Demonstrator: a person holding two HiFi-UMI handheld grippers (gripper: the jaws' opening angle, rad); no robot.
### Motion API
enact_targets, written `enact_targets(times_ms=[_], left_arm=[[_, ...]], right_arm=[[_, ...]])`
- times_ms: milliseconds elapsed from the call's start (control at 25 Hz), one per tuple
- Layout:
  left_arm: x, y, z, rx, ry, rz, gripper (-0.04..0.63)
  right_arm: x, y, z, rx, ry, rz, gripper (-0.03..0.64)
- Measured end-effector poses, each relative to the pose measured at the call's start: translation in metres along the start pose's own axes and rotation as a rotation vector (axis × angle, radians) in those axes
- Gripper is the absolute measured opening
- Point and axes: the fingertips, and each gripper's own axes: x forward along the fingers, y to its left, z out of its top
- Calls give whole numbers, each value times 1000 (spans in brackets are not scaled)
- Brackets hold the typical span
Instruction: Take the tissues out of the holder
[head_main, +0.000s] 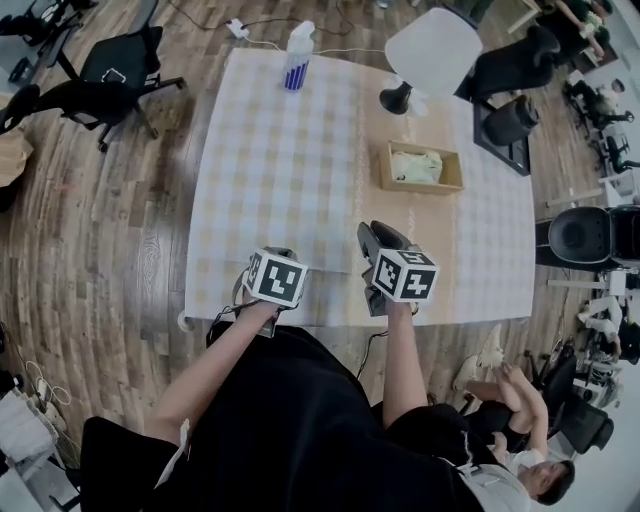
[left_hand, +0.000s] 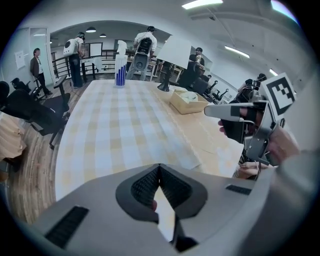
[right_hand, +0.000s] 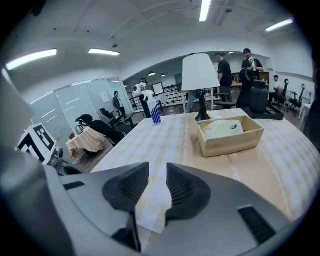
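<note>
The left gripper (left_hand: 159, 167) has its jaws brought together, the ribbed pads meeting at the tips, with only a sliver of table (head_main: 290, 200) showing lower down where they part. Nothing is caught there. In the head view those jaws are hidden under the gripper's own top. The right gripper (right_hand: 158, 167) has its jaws standing apart with a clear gap, and only the checked cloth on the table shows through it. Both grippers hang over the near edge of the table. That edge is partly covered in the head view by the person's dark clothing and forearms. The tissues (right_hand: 223, 129), a pale green pack, lie inside the wooden holder (right_hand: 230, 144), which stands on the right half of the table, ahead of the right gripper and well apart from both. A dark mark on the pack is too small to read, and the holder's walls hide how deep the pack goes. From the left gripper view the holder is far off and its contents are only a pale patch. The lamp (head_main: 432, 50) stands just beyond the holder. Its wide shade covers its own stem and the far right corner of the table in the head view. The bottle (head_main: 297, 58) stands upright at the far edge, left of the lamp. Its label is too blurred to read.
</note>
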Motion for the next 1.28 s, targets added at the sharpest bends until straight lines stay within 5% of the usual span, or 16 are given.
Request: enact_targets(times_ms=[480,1280], left_arm=[[22,-14,21,13,22,-42,0],[43,-8,35,-11,50,-52,0]], right_arm=[[11,-67,26,62,-14,-100,184],[53,-117,59,67,-5,-167,190]])
